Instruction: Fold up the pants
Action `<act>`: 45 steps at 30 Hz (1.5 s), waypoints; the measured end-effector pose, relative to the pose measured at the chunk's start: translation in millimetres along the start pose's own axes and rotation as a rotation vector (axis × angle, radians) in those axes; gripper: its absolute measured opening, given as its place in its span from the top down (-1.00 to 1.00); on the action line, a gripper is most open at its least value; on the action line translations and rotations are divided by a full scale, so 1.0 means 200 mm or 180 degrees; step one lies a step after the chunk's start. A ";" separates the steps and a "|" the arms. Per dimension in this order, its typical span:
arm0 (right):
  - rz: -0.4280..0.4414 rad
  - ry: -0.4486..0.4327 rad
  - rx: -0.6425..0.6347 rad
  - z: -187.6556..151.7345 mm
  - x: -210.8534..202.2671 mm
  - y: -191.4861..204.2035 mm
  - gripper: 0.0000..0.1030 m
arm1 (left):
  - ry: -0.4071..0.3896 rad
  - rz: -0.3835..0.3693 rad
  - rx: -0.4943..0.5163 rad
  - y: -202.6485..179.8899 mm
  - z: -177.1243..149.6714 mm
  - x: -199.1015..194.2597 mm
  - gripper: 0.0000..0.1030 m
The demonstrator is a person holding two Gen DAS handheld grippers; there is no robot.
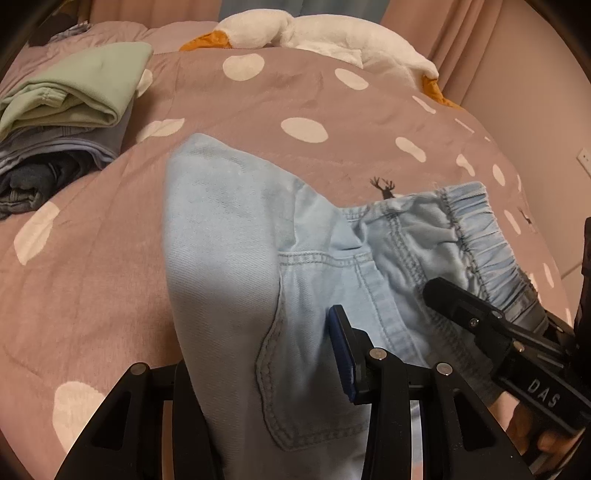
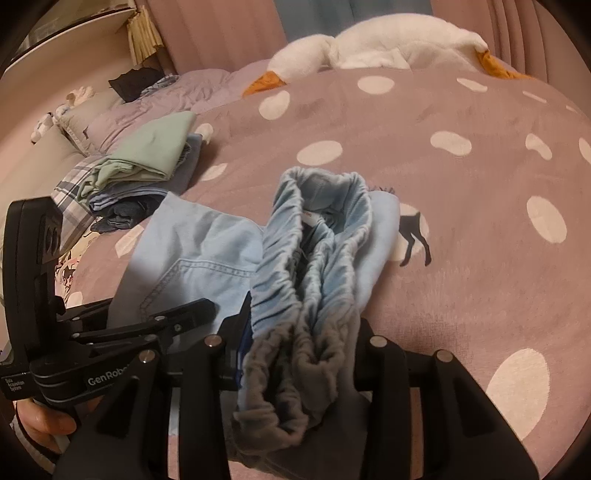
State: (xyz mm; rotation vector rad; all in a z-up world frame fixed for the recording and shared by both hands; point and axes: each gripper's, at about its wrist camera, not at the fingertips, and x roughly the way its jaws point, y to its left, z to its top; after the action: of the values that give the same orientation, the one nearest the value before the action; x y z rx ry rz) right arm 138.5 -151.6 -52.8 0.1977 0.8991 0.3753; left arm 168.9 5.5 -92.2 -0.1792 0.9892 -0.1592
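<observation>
Light blue denim pants [image 1: 236,258] lie folded on the pink dotted bedspread [image 1: 258,107]. My left gripper [image 1: 266,373] is shut on the folded leg and seat part of the pants, near the back pocket. My right gripper [image 2: 299,362] is shut on the bunched elastic waistband [image 2: 314,266]. The right gripper also shows in the left wrist view [image 1: 480,317] at the waistband [image 1: 480,229]. The left gripper shows in the right wrist view [image 2: 177,321] on the pants [image 2: 195,247].
A stack of folded clothes with a green piece on top [image 1: 74,96] lies at the far left, also in the right wrist view [image 2: 147,162]. A white plush goose [image 1: 325,33] lies at the head of the bed. Pink curtains hang behind.
</observation>
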 end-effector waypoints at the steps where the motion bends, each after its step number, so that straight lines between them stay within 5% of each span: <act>1: 0.0015 0.0028 0.0070 -0.01 0.01 -0.02 0.18 | -0.0001 0.0017 0.0005 0.00 0.00 0.01 0.21; 11: 0.0145 0.0174 0.0377 -0.06 0.06 -0.15 -0.09 | -0.0034 0.0159 -0.0012 0.05 -0.02 0.03 -0.33; 45: -0.0159 0.0236 0.0053 -0.22 -0.10 -0.10 -0.32 | -0.0011 0.0144 -0.0071 0.07 -0.23 -0.12 -0.34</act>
State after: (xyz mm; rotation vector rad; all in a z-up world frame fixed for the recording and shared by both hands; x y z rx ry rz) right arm 97.3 -178.0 -70.4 0.1771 0.9785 0.3304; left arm 118.4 21.0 -99.4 -0.1773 0.9912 -0.1067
